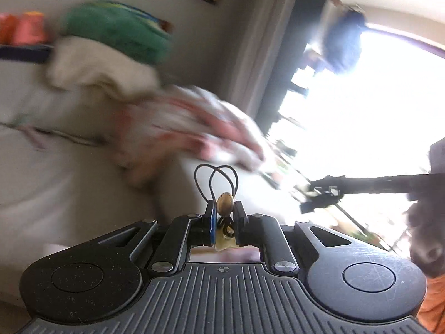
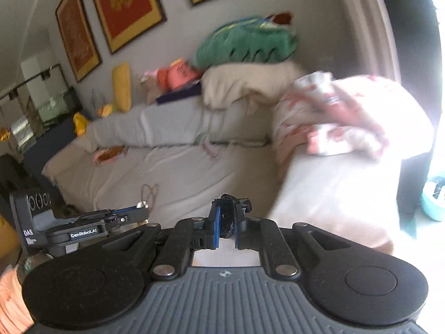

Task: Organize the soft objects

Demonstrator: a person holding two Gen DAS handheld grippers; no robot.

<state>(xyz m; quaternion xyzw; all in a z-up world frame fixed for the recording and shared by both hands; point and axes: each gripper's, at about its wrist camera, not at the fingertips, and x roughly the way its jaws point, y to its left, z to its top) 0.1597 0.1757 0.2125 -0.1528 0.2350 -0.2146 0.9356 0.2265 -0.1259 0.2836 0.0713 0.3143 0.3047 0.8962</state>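
My left gripper (image 1: 224,208) is shut on a small tan wooden bead with thin black cord loops (image 1: 224,203); it also shows in the right wrist view (image 2: 140,205). My right gripper (image 2: 226,217) is shut on a dark, black soft item (image 2: 227,211) that also hangs at the right of the left wrist view (image 1: 425,231). On the grey sofa (image 2: 172,164) lie a green plush cushion (image 2: 244,46), a cream pillow (image 2: 244,83) and a pink-and-white patterned blanket (image 2: 333,117) over the armrest. Both views are blurred.
Pink and orange plush toys (image 2: 178,76) and a yellow cushion (image 2: 122,86) sit on the sofa back. Framed red pictures (image 2: 125,5) hang on the wall. A bright window (image 1: 375,111) is to the right. A teal object (image 2: 434,200) sits on the floor.
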